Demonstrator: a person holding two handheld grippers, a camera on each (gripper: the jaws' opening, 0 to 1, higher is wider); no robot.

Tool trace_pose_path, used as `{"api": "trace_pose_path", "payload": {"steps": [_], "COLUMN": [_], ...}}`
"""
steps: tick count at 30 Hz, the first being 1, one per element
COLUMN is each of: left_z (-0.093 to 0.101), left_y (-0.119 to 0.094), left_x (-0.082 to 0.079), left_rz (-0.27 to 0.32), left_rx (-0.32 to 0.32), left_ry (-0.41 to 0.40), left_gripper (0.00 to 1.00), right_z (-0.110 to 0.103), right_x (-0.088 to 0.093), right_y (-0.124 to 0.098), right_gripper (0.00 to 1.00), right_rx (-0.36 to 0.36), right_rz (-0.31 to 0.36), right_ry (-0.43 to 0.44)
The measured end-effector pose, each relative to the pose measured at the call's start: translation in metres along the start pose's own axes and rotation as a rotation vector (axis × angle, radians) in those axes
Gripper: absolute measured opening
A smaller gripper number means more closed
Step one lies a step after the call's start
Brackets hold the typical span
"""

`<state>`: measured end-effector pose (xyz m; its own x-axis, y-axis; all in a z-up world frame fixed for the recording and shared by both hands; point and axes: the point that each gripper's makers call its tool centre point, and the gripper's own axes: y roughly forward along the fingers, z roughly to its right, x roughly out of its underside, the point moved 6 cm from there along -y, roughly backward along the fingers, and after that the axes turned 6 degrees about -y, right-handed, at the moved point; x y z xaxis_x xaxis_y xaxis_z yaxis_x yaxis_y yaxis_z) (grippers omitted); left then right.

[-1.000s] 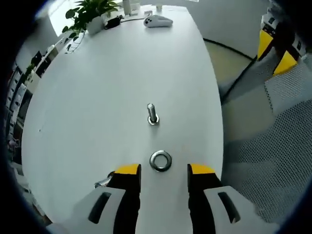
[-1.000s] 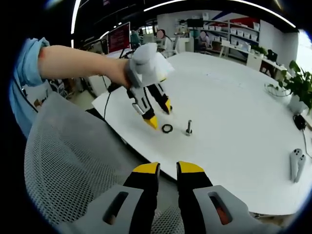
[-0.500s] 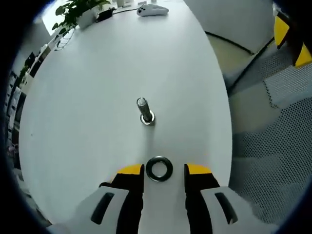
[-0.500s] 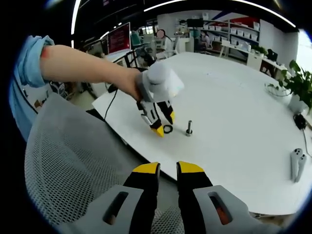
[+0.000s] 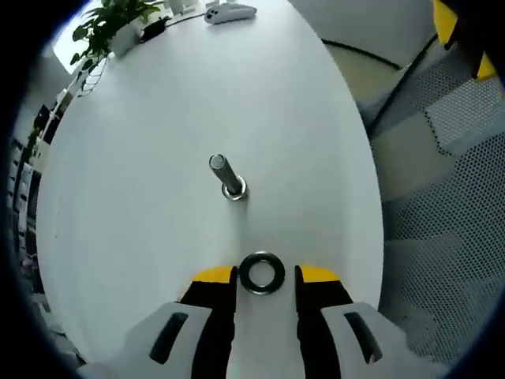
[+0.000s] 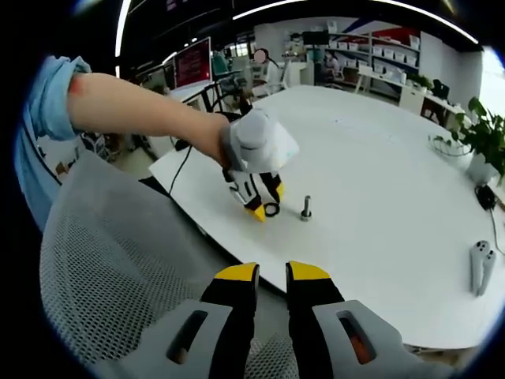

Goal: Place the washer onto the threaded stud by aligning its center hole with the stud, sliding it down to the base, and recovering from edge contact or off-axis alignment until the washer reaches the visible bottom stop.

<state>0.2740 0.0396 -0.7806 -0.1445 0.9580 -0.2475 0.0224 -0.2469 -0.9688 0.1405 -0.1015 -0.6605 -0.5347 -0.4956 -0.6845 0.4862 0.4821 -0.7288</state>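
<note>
The washer (image 5: 262,273) lies flat on the counter (image 5: 142,197) between my left gripper (image 5: 263,275)'s open jaws, ready for pinching. The stud (image 5: 227,176) stands just beyond. My right gripper (image 6: 271,276) waits near the edge, jaws narrow, empty.

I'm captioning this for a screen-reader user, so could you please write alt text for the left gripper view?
The left tool, open, straddles a dark washer lying flat on a white table. A threaded stud stands bare just beyond it; a potted plant sits at the far edge.

Washer (image 5: 262,273): dark metal, dull sheen. Threaded stud (image 5: 227,175): bright, glossy metal. Table (image 5: 158,118): smooth matt white top. Chair back (image 6: 118,260): grey woven mesh cloth. Left gripper (image 5: 264,276): matt yellow fingertips and grey plastic body noted.
</note>
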Motion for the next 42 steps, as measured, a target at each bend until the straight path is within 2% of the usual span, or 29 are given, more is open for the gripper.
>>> {"api": "trace_pose_path", "payload": {"steps": [8,11,18,23,38,39,40,41,42], "left_z": [-0.003,-0.003,-0.007,-0.006,-0.011,-0.011,-0.012,-0.012,-0.011], "left_y": [0.0,0.0,0.0,-0.001,-0.013,-0.016,-0.022,-0.025,-0.025], "left_x": [0.002,0.0,0.0,-0.001,0.003,0.003,0.005,0.002,0.002], "left_rz": [0.017,0.007,0.012,0.027,0.032,0.043,-0.001,0.03,0.04], "left_rx": [0.018,0.014,0.009,-0.018,-0.054,-0.055,-0.046,-0.071,-0.051], "left_ry": [0.029,0.046,0.023,0.071,0.039,0.04,0.053,0.007,0.022], "left_gripper": [0.25,0.24,0.21,0.2,0.18,0.04,0.0,0.0,0.0], "right_z": [0.001,0.001,0.001,0.002,0.001,0.001,0.001,0.001,0.001], "right_x": [0.0,0.0,0.0,0.0,0.0,0.0,0.0,0.0,0.0], "right_y": [-0.001,-0.001,-0.002,-0.002,-0.001,-0.001,-0.001,-0.001,-0.001], "right_gripper": [0.16,0.16,0.16,0.16,0.16,0.16,0.16,0.16,0.16], "right_rx": [0.006,0.006,0.011,0.016,0.012,0.011,0.011,0.011,0.013], "right_rz": [0.005,0.006,0.008,0.01,0.007,0.007,0.006,0.006,0.005], "right_ry": [0.007,0.01,0.015,0.019,0.019,0.019,0.02,0.02,0.02]}}
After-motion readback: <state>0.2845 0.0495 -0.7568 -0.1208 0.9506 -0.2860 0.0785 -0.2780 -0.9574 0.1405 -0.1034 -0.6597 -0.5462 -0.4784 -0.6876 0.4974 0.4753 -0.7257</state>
